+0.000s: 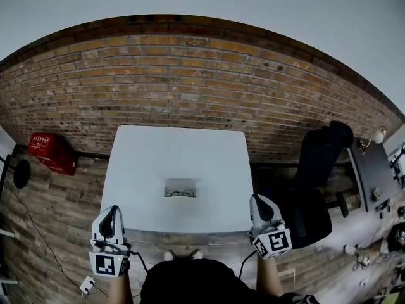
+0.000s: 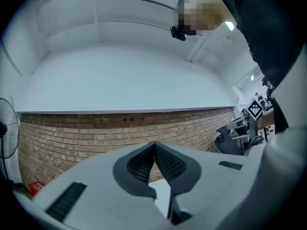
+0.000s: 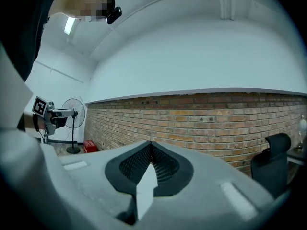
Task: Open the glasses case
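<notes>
The glasses case (image 1: 181, 189) is a small pale box lying near the middle of the white table (image 1: 145, 163). Dark, thin curved shapes like a spectacle frame show in it; too small to tell more. My left gripper (image 1: 109, 210) hovers at the table's near left corner, and my right gripper (image 1: 258, 199) at its near right corner, both well short of the case. In the left gripper view the left gripper (image 2: 154, 145) has its dark ribbed pads pressed together on nothing. The right gripper (image 3: 151, 145) is likewise shut and empty, aimed at the brick wall.
A brick wall (image 1: 190, 75) runs behind the table. A red crate (image 1: 52, 152) sits on the floor at the left. A black office chair (image 1: 319, 170) and a grey desk (image 1: 373, 170) stand at the right. A floor fan (image 3: 74, 113) stands left of the table.
</notes>
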Demonstrator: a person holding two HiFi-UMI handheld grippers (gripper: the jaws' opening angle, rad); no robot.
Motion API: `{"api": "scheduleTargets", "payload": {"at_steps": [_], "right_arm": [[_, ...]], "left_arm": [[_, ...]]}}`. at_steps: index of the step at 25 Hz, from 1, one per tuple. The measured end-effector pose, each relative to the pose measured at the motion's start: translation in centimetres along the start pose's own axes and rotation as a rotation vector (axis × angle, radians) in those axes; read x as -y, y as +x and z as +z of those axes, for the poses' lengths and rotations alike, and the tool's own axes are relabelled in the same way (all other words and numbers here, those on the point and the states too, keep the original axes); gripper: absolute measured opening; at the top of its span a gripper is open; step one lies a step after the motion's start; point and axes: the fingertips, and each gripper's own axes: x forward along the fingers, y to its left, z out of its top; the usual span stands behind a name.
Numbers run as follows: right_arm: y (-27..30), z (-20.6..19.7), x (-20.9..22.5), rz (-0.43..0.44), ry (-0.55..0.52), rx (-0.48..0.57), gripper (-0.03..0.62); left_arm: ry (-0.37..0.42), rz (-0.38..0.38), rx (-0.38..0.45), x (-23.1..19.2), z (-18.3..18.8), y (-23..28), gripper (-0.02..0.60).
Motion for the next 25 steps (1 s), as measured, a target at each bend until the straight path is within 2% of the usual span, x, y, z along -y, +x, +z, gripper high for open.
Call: {"api": "scheduleTargets", "payload": {"at_steps": [7, 25], "right_arm": [[1.6, 1.5, -0.8, 0.011, -0.040, 0.029, 0.006], [4.3, 2.3, -3.7, 0.067, -0.070, 0.020, 0.006]], "left_arm": [[-0.039, -0.003, -0.078, -0.4, -2.0, 0.5, 0.008], [-0.066, -0.026, -0.084, -1.2, -2.5, 1.0, 0.008]]}}
